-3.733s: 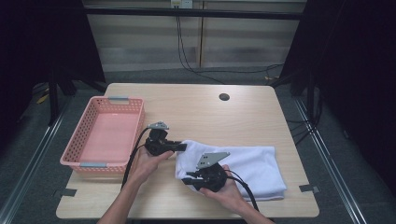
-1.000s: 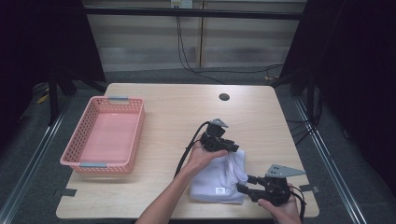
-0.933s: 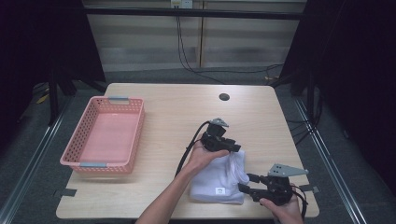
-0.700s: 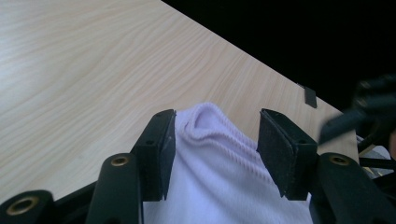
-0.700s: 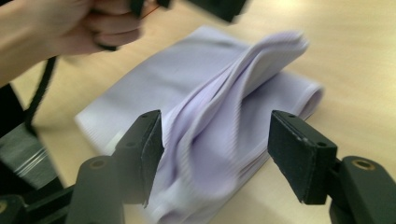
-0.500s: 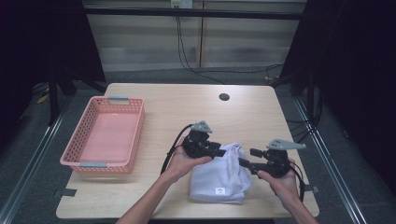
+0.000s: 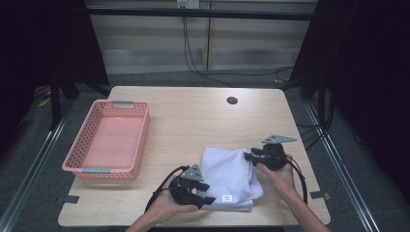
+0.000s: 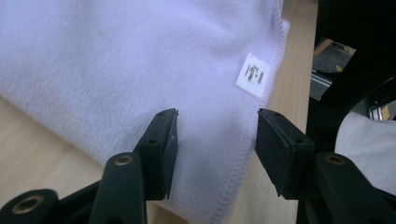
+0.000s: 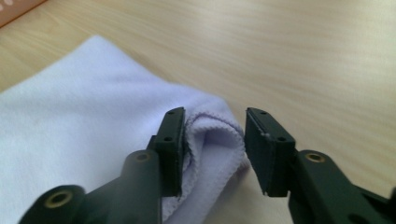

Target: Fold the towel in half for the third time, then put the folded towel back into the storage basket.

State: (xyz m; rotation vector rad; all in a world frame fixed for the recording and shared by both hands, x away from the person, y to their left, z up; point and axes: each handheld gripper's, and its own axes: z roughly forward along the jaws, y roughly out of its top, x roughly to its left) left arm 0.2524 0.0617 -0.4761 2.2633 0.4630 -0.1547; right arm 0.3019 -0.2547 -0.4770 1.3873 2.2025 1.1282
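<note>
currently the folded towel [image 7: 231,176] lies near the table's [image 7: 193,121] front right. your left gripper [image 7: 200,193], jaws just opening, straddles its hem ungripped; your right gripper [image 7: 250,156], just closing, brackets a corner, not clamped.

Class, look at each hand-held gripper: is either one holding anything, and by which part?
Neither yet. The left hand-held gripper straddles the towel hem, jaws opening; the right hand-held gripper closes around its folded corner, not clamped.
</note>
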